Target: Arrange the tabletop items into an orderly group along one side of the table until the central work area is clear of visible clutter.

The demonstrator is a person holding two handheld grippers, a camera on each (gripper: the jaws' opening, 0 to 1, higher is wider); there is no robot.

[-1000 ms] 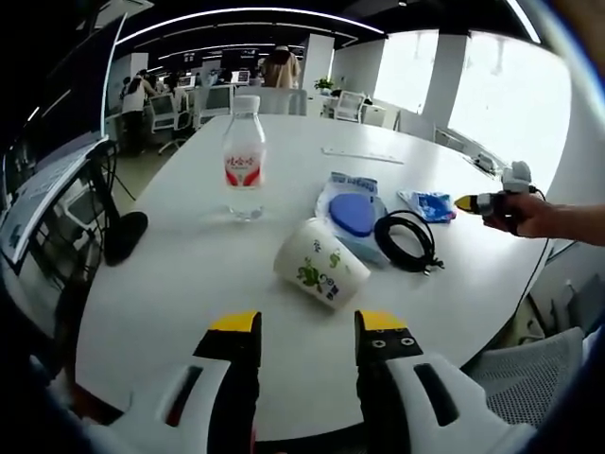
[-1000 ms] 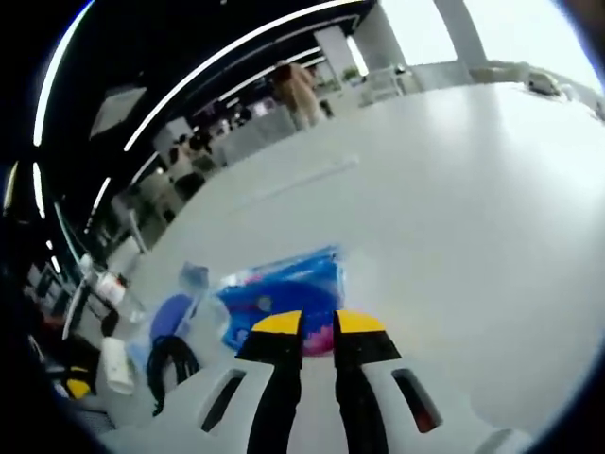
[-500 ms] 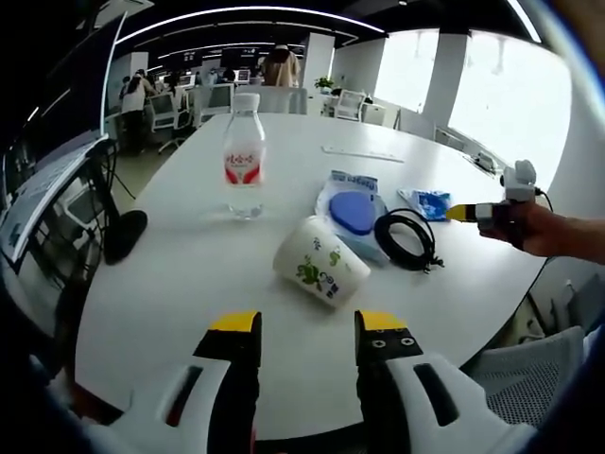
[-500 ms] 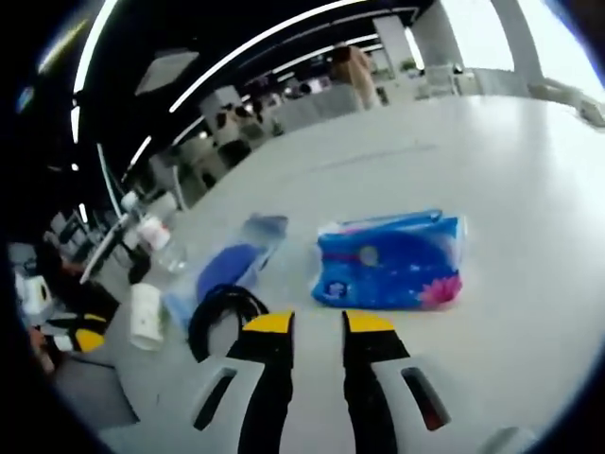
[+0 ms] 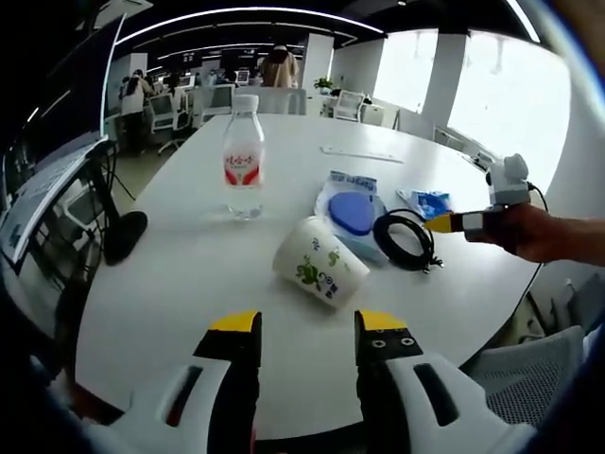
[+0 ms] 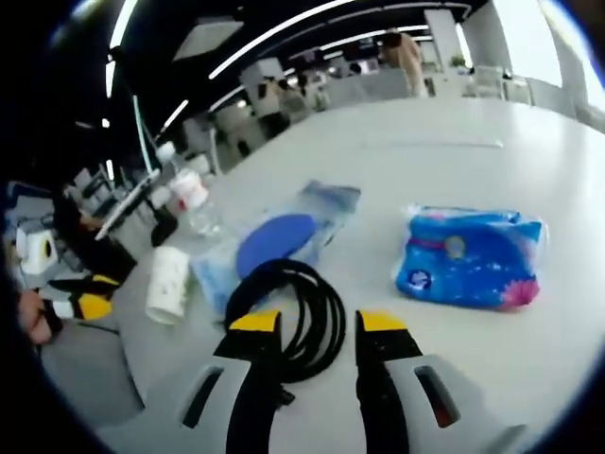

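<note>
- Right tongs (image 6: pixel 317 322), parted and empty, hover at the black cable coil (image 6: pixel 288 317) mid-bench (image 6: pixel 444 170); a loose loop could slip free.
- Left tongs (image 5: pixel 300 323), parted and empty, face a tipped paper cup (image 5: pixel 319 262), which may roll if nudged.

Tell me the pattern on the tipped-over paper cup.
The paper cup is white with green leaf-like prints, clearest in the left gripper view.

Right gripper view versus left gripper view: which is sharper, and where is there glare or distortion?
Left gripper view: crisp on the paper cup and water bottle, windows at upper right blown out white, table edge bowed by the fisheye. Right gripper view: softer overall, the tissue pack and black cable coil slightly smeared, background dark with bright ceiling strips.
</note>
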